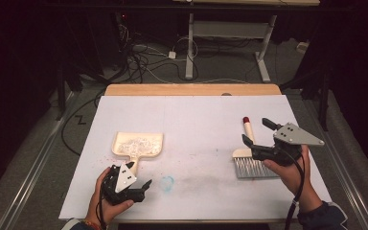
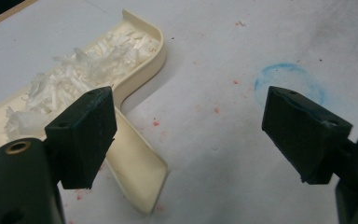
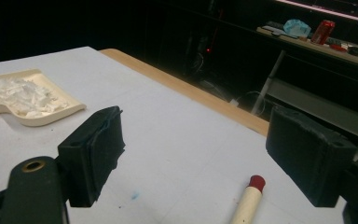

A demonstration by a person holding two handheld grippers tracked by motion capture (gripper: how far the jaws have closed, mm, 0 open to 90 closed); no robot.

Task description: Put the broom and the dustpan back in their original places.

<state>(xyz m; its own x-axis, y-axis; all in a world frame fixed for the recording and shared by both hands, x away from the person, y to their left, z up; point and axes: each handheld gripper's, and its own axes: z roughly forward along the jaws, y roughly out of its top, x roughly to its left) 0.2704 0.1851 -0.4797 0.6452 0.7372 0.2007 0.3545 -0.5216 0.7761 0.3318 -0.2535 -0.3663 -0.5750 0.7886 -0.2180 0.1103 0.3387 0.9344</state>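
- Left tool (image 1: 139, 188): jaws spread wide and empty, held low at the near edge of the counter (image 1: 191, 115), just short of the dustpan's handle.
- Dustpan (image 1: 139, 145): cream plastic, lying flat left of the counter's middle, with white shredded scraps (image 2: 74, 77) heaped in its tray. Its handle (image 2: 137, 175) runs back toward the person, so its long axis points almost straight at the left tool. In the left gripper view the handle lies beside the left jaw, not between the two; I judge a small sideways shift would bracket it.
- Blue ring mark (image 2: 290, 80): a stain on the counter to the right of the handle.
- Hand brush (image 1: 248, 155): lies on the right, bristles near, red-tipped handle (image 3: 249, 198) pointing away.
- Right tool (image 1: 259, 132): open, empty, poised over the brush handle; this hand is nearer the brush.
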